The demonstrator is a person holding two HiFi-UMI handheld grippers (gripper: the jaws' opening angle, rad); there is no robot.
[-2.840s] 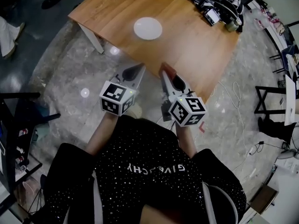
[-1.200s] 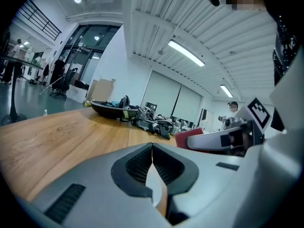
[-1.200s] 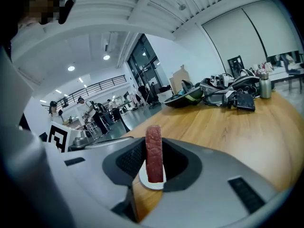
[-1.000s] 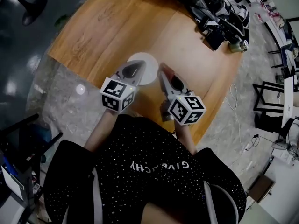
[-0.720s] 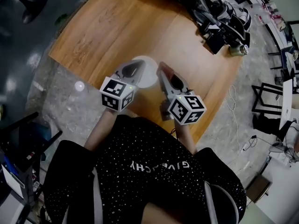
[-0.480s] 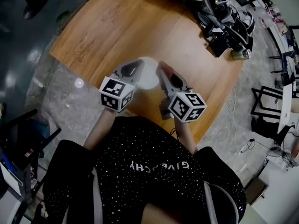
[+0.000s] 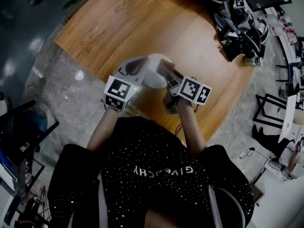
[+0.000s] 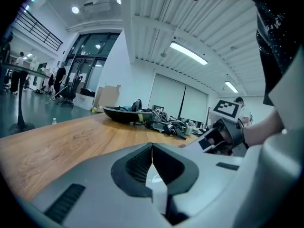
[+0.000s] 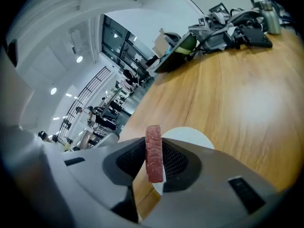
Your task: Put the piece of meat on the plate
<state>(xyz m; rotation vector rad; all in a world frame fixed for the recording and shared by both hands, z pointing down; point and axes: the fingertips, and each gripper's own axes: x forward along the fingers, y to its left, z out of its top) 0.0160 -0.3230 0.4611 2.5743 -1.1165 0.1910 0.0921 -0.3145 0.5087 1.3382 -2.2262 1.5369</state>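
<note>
fingers (image 9: pixel 176 164) of r gripper (image 7: pixel 166 69) clamp meat (image 9: pixel 154 152) by white plate (image 9: pixel 191 136); l gripper (image 8: pixel 152 148) closed.

A narrow slab of red, grainy meat, the piece of meat (image 9: pixel 153 137), stands on end, pinched flat between the two jaws of the right gripper (image 9: pixel 154 148), its upper end rising clear of the pads. It hangs above the wooden table (image 9: pixel 237 89), over the near rim of the plate (image 9: pixel 190 136) and not touching it. The plate is round, plain white and bare, lying flat on the table close to the table's near edge, seen in the head view (image 7: pixel 153 75).
</note>
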